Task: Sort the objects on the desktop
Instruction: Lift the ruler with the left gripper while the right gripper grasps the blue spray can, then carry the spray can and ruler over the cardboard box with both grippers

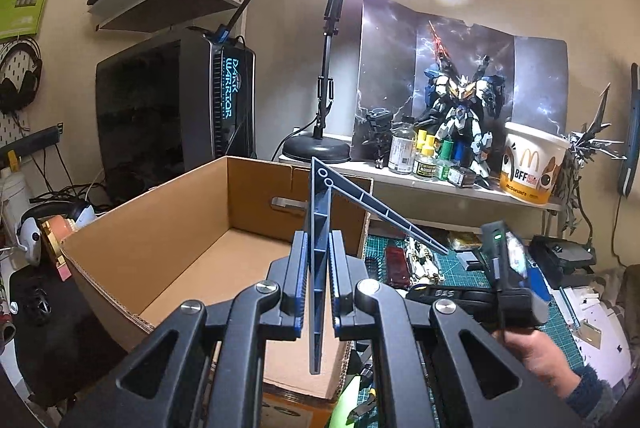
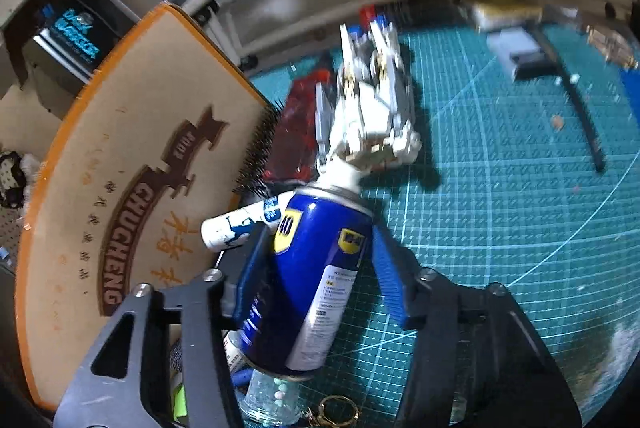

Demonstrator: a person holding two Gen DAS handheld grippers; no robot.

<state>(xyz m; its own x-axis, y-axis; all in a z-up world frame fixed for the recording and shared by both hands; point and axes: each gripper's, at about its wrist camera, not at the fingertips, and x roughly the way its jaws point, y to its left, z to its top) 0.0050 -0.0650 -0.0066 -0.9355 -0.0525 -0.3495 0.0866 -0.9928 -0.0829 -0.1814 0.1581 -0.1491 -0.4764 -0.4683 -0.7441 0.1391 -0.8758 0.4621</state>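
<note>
My left gripper (image 1: 318, 268) is shut on a blue-grey plastic triangle frame (image 1: 322, 228) and holds it upright above the open cardboard box (image 1: 160, 228). My right gripper (image 2: 316, 260) is around a blue WD-40 spray can (image 2: 308, 276) over the green cutting mat (image 2: 500, 188). Its left pad touches the can; a gap shows at the right pad. The right gripper also shows in the left wrist view (image 1: 508, 268), to the right of the box. A white robot model (image 2: 372, 108) lies on the mat just beyond the can.
The cardboard box side (image 2: 120, 188) stands left of the can. A white tube (image 2: 240, 224), a red clear case (image 2: 296, 132), a small bottle (image 2: 272, 400) and a key ring (image 2: 336, 412) lie near the can. A shelf (image 1: 400, 176) holds bottles, a figure and a McDonald's bucket (image 1: 532, 168).
</note>
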